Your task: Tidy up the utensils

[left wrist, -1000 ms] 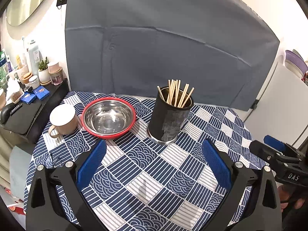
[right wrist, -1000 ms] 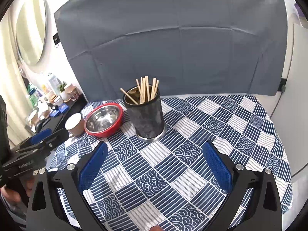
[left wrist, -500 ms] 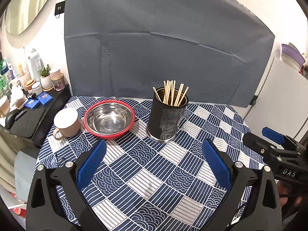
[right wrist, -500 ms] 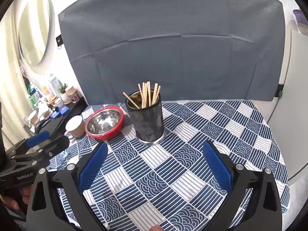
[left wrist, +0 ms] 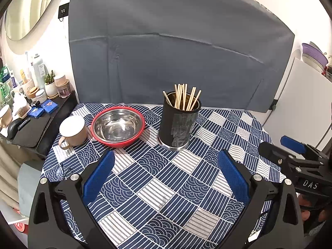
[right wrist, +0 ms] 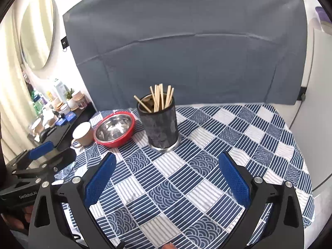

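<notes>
A black cylindrical holder (left wrist: 178,124) stands upright on the blue-and-white patterned tablecloth (left wrist: 161,188) and holds several wooden chopsticks (left wrist: 183,99). It also shows in the right wrist view (right wrist: 160,125) with the chopsticks (right wrist: 160,98) in it. My left gripper (left wrist: 166,174) is open and empty, well short of the holder. My right gripper (right wrist: 166,175) is open and empty, also short of the holder. Each gripper shows at the edge of the other's view: the right one at the right edge of the left wrist view, the left one at the left edge of the right wrist view.
A steel bowl with a red rim (left wrist: 118,126) sits left of the holder, and a tan mug (left wrist: 72,131) left of that. A dark side shelf (left wrist: 37,124) with bottles and jars borders the table's left edge. A grey cloth backdrop (left wrist: 166,62) hangs behind.
Both grippers have drawn back and up from the table, so the holder, bowl and mug look smaller and farther. Both stay open and empty.
</notes>
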`<state>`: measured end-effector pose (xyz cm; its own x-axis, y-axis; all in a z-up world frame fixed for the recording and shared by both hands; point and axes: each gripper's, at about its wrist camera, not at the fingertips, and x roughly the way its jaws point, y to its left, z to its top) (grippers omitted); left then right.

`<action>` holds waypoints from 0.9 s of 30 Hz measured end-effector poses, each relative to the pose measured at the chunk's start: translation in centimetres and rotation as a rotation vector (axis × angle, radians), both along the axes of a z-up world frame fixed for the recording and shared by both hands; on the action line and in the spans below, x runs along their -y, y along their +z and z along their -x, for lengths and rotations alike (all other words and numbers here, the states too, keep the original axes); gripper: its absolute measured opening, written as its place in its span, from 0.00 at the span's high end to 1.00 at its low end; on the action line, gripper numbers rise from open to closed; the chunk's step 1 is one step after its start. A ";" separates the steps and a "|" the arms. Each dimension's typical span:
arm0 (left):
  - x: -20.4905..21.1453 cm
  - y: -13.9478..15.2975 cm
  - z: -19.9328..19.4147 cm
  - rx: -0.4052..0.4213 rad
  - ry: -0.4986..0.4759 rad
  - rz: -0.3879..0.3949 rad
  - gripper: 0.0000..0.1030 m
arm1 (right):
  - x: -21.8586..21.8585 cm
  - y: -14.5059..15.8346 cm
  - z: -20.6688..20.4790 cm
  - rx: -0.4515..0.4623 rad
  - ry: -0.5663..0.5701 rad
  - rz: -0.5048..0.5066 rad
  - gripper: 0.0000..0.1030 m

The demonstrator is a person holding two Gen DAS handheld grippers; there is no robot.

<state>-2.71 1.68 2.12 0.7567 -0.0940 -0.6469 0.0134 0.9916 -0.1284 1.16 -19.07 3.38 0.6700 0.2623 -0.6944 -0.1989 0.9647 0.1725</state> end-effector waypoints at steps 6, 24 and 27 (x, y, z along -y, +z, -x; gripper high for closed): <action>0.3 -0.1 0.0 0.003 -0.014 0.001 0.06 | -0.2 -0.1 0.2 0.000 0.012 0.009 0.08; 0.0 -0.4 -0.3 0.010 -0.022 0.015 0.06 | -0.2 0.0 -0.1 0.016 -0.001 0.008 0.08; -0.2 -0.5 -0.4 0.000 -0.018 0.018 0.06 | -0.2 0.0 -0.2 0.016 -0.004 0.009 0.08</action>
<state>-2.29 1.83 1.59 0.7550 -0.1191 -0.6448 0.0310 0.9887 -0.1464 1.33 -18.90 3.39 0.6823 0.2532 -0.6858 -0.1977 0.9671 0.1604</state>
